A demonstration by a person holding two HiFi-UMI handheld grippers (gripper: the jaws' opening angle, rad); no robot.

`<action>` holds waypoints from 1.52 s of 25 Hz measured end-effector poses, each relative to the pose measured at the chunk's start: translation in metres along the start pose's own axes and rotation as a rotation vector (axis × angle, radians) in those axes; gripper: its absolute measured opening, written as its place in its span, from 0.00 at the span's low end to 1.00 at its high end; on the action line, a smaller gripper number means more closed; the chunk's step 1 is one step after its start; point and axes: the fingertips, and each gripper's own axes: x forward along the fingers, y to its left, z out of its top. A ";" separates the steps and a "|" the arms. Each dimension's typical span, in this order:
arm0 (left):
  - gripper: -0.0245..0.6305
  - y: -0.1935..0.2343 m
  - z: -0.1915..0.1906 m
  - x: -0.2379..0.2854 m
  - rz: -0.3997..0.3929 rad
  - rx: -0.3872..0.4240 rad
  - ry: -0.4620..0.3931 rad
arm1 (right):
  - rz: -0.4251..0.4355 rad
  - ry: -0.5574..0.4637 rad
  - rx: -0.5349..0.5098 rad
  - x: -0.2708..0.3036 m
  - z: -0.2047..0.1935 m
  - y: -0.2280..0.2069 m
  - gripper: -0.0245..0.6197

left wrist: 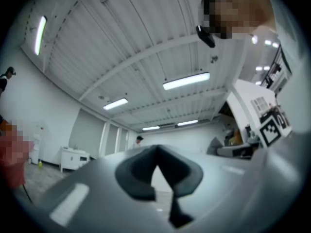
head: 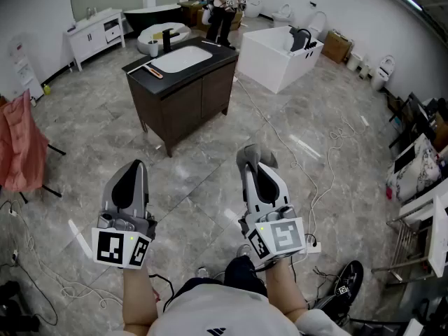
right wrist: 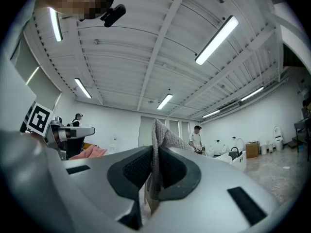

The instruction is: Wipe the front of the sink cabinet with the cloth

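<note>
The sink cabinet [head: 183, 93] is dark brown with a black top and a white basin, and it stands a few steps ahead on the marble floor. Both grippers are held low in front of me, pointing toward it and well short of it. My right gripper [head: 255, 165] is shut on a grey cloth [head: 256, 155]; in the right gripper view the cloth [right wrist: 159, 139] sticks up between the jaws of that gripper [right wrist: 155, 160]. My left gripper [head: 131, 172] is shut with nothing in it, its pads meeting at the tip [left wrist: 156, 153].
A white bathtub [head: 278, 56] stands right of the cabinet, and a white drawer unit [head: 94, 33] sits at the back left. A pink cloth [head: 19, 145] hangs on a rack at the left. Cables [head: 316, 161] trail over the floor. A person [head: 224, 4] stands behind the cabinet.
</note>
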 end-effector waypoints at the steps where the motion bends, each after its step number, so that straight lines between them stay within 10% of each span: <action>1: 0.05 0.001 0.000 0.000 0.001 0.000 -0.001 | 0.001 -0.001 0.000 0.001 0.000 0.001 0.06; 21: 0.05 0.023 -0.010 0.022 -0.007 -0.012 -0.006 | -0.005 0.028 -0.004 0.032 -0.015 0.000 0.07; 38: 0.05 0.072 -0.039 0.170 0.044 0.020 -0.032 | 0.065 0.001 0.019 0.187 -0.034 -0.082 0.07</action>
